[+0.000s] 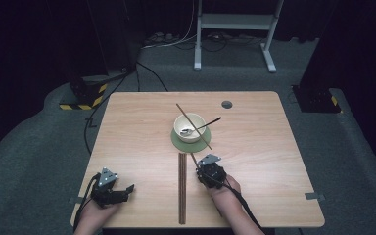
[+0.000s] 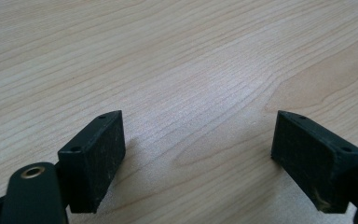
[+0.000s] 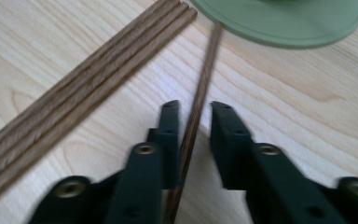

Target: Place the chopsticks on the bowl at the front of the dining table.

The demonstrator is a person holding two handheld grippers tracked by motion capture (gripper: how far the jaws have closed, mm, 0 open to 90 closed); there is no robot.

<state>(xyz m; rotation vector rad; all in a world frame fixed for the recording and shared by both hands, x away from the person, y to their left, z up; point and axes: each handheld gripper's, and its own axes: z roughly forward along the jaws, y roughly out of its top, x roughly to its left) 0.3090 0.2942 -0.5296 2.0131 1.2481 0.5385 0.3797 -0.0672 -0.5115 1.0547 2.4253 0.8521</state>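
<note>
High view: the right gripper (image 1: 196,168) is straddling a thin brown wooden chopstick (image 1: 194,126), jaws narrowed, pads not visibly pressing.
Chopstick: lying across the cream bowl (image 1: 189,127), near end reaching the gripper.
Left gripper (image 2: 198,154): spread, resting near the table's (image 1: 274,161) near-left edge.
Open room: bare wood lying right.

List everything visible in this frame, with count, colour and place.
table: one, light wood, centre.
bowl: one, cream, on the coaster.
coaster: one, green, under the bowl.
spoon: one, dark handle, in the bowl.
loose chopstick: one, brown, between the right tongs' jaws, pads not pressing.
chopstick across the bowl: one, brown.
chopstick bundle: count unclear, brown, table front.
left tongs: black, open over bare wood.
right tongs: black, narrowly open.
</note>
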